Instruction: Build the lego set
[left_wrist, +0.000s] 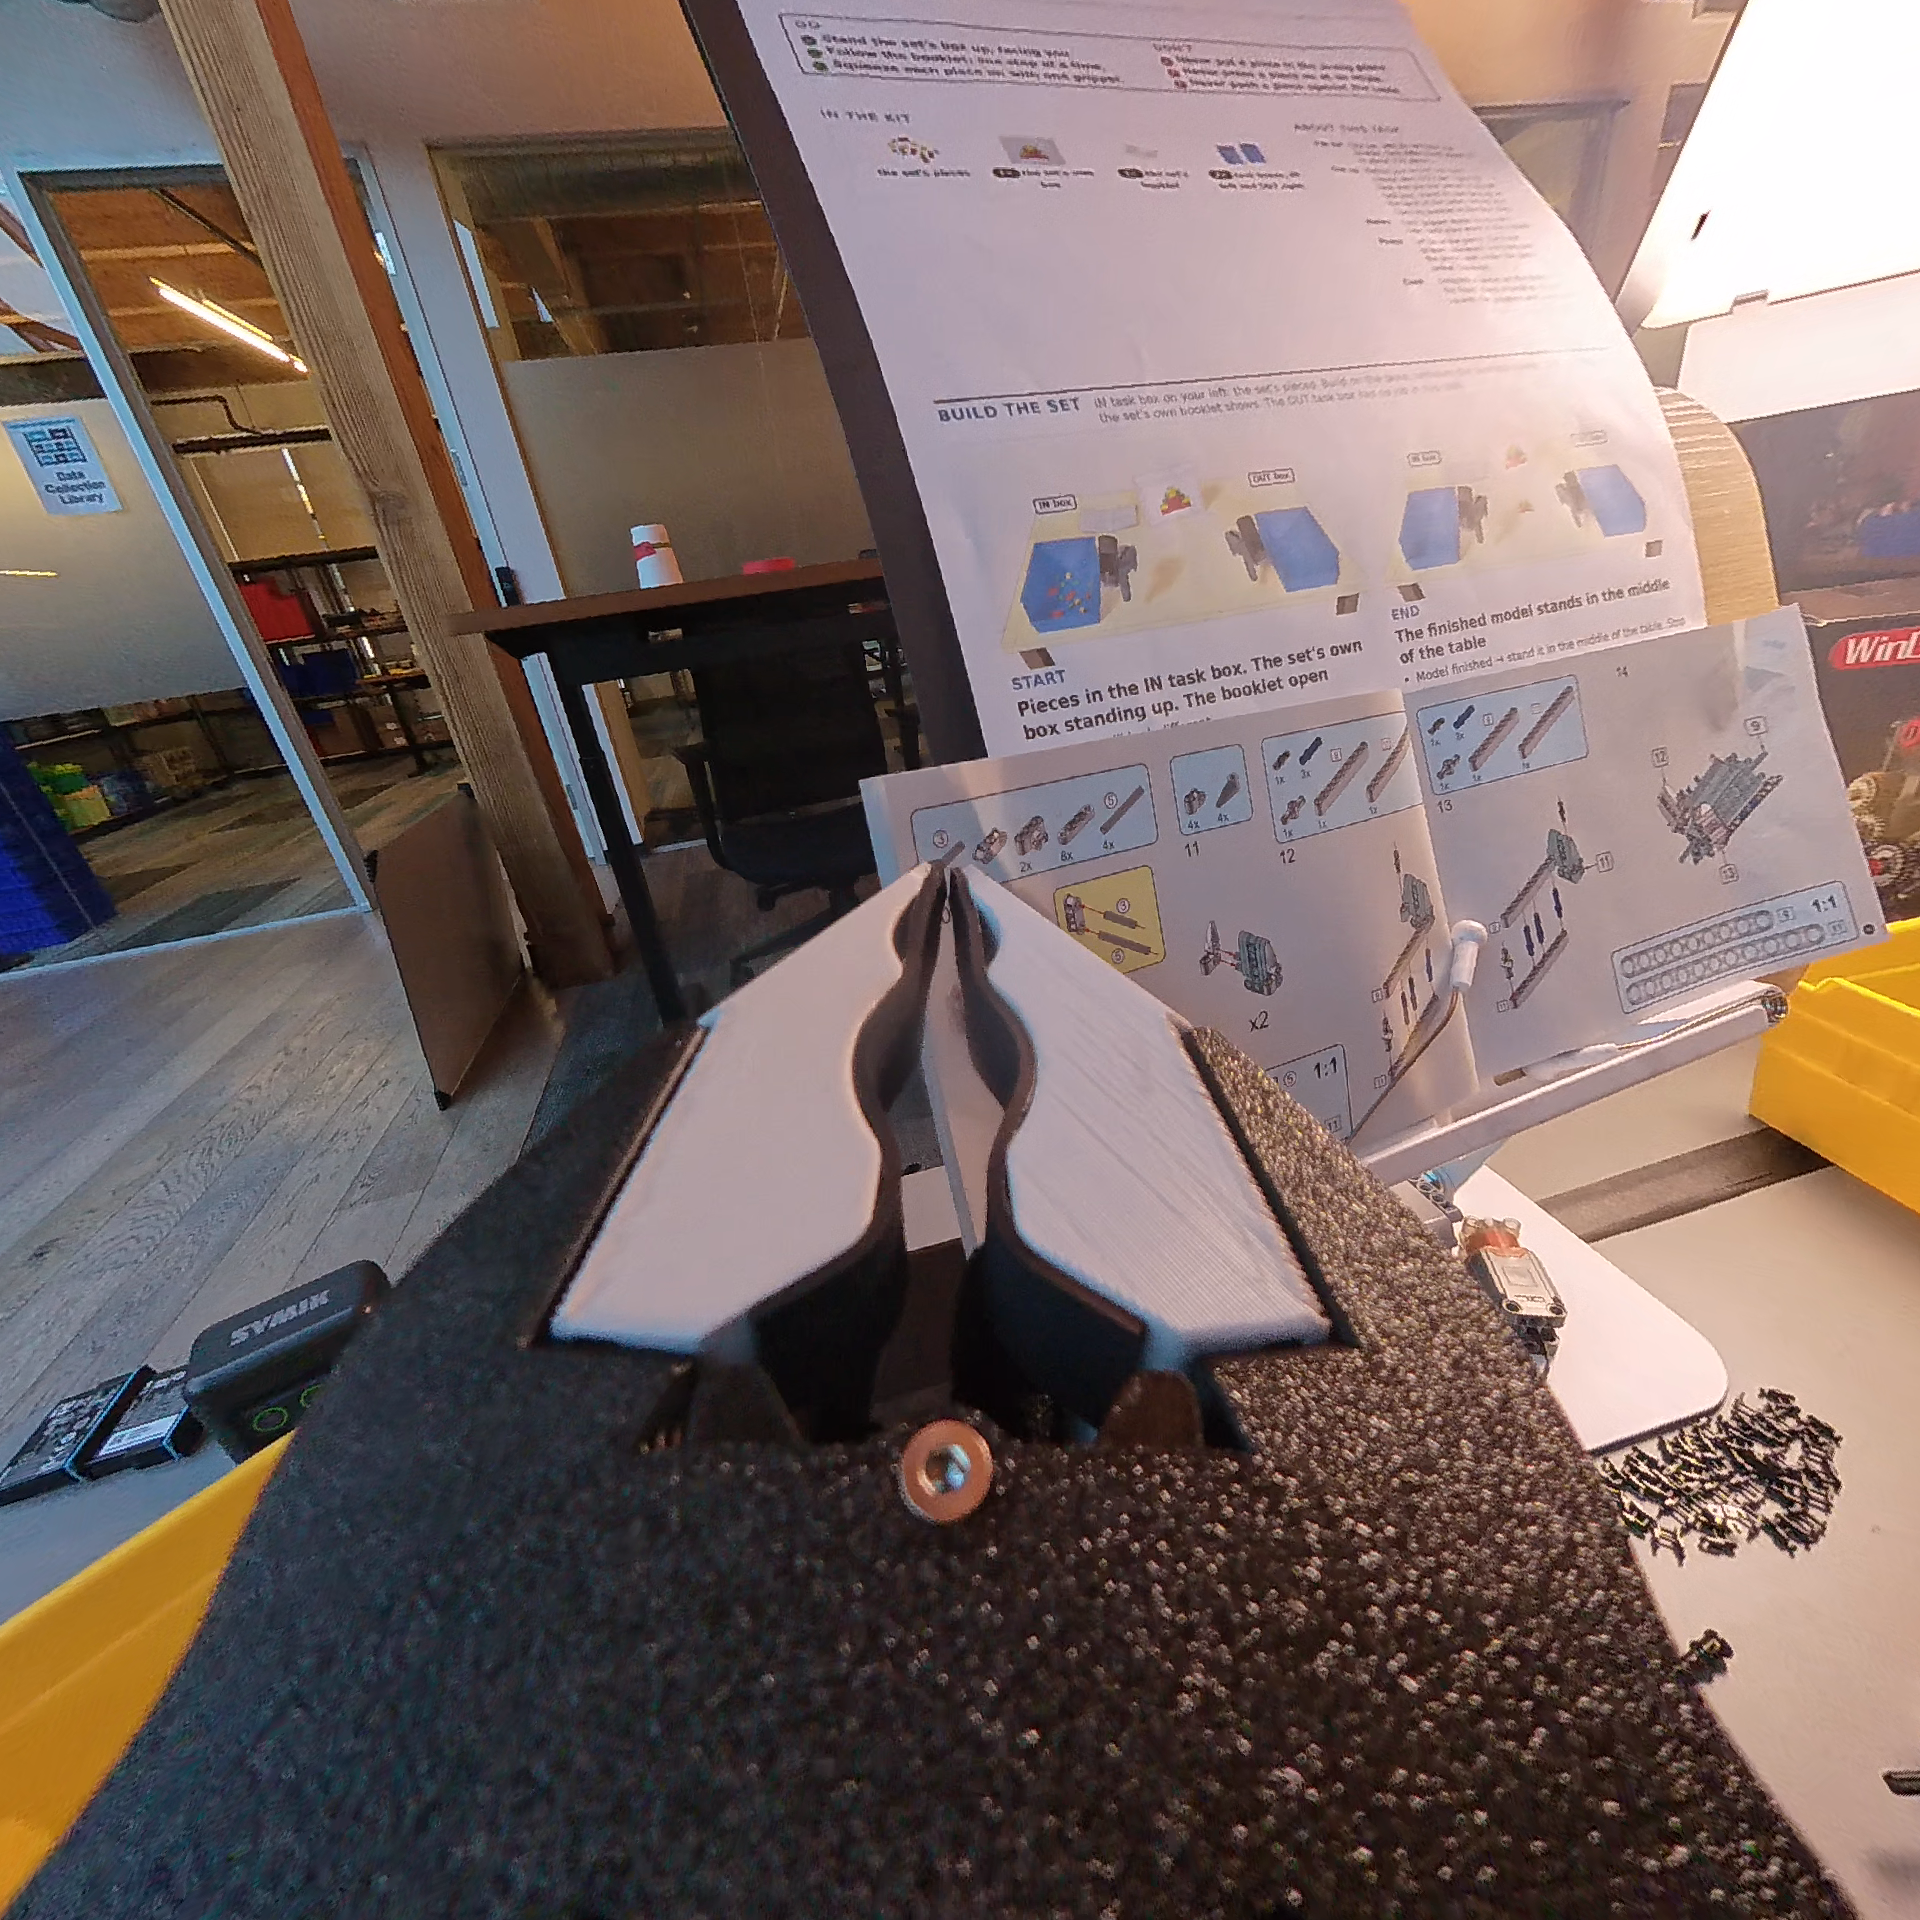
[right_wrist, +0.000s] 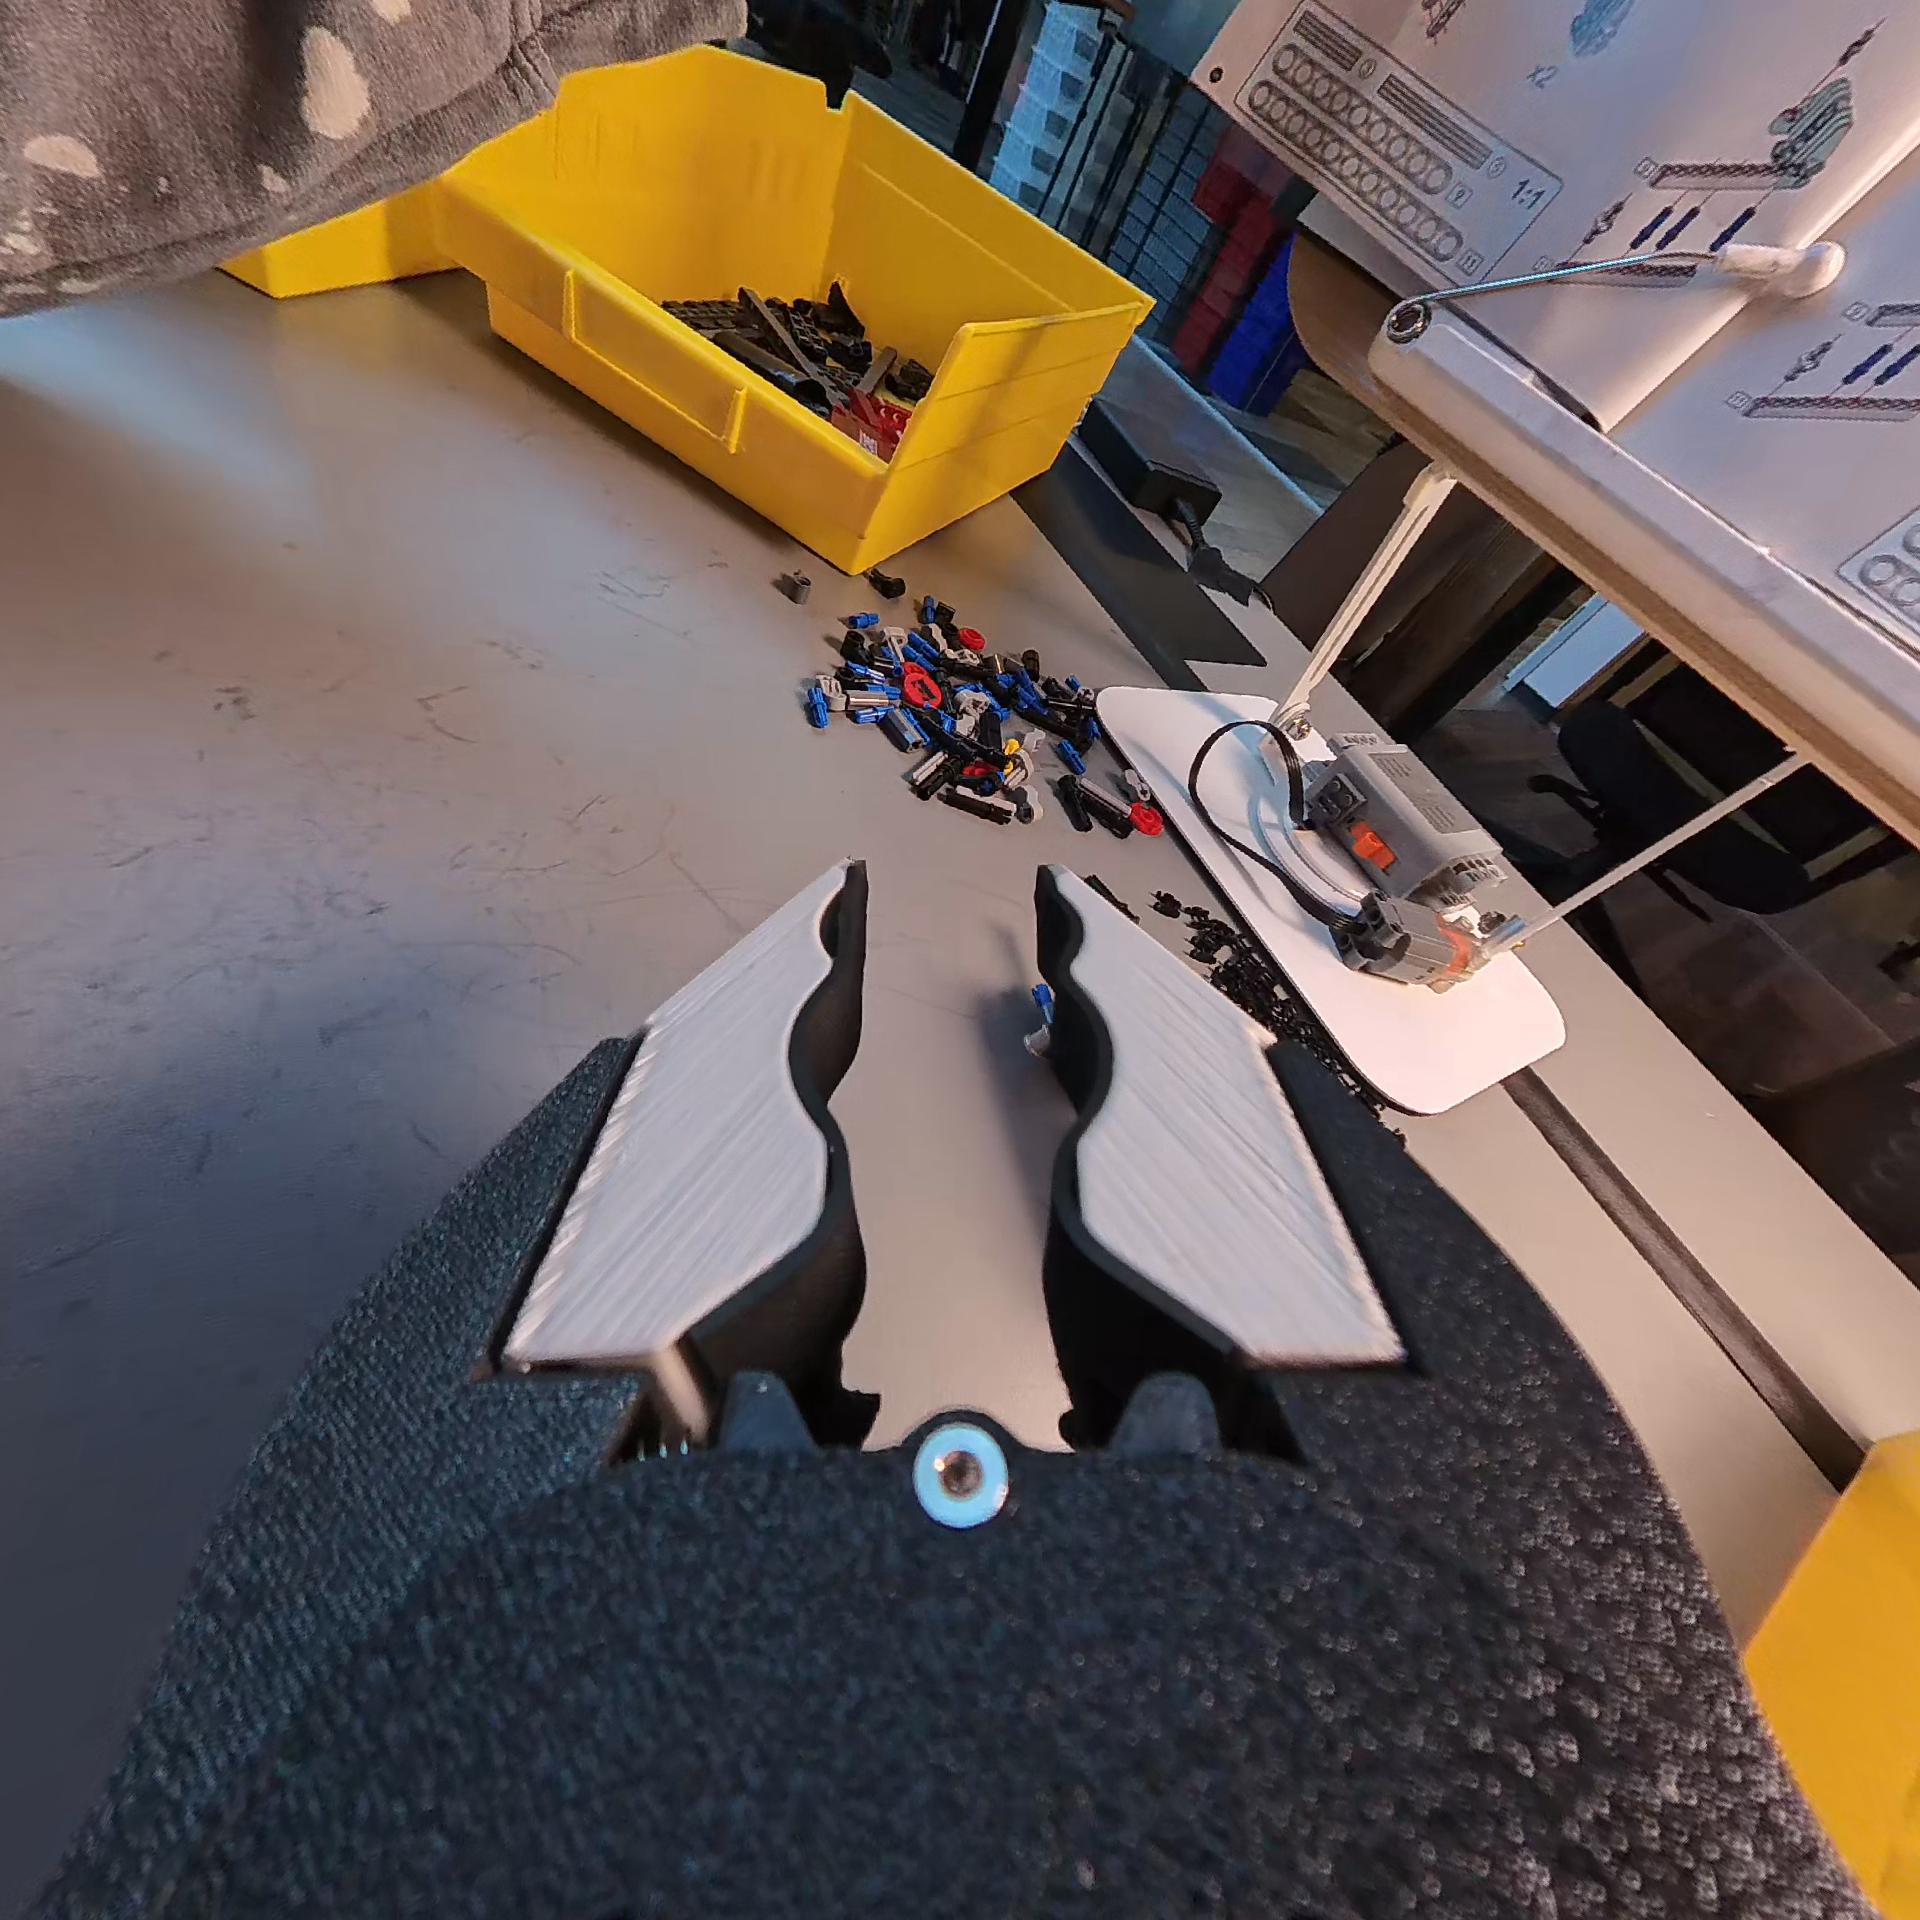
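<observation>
The left hand-held gripper (left_wrist: 948, 883) is hovering in the air with its fingertips pressed together, clenched on nothing visible, and pointing at the open instruction booklet (left_wrist: 1351, 883) propped on a white stand (left_wrist: 1579, 1081). A large printed sheet (left_wrist: 1247, 312) is hanging behind the booklet. The right hand-held gripper (right_wrist: 951, 883) is hovering low over the grey table (right_wrist: 364, 779) with its fingers spread apart and nothing between them. Just ahead of it, a scatter of small blue, black and red building pieces (right_wrist: 956, 717) is lying on the table, beside the stand's white base plate (right_wrist: 1455, 1039), which is carrying a grey motor block (right_wrist: 1392, 821). Farther off, a yellow bin (right_wrist: 790, 312) is holding dark parts.
</observation>
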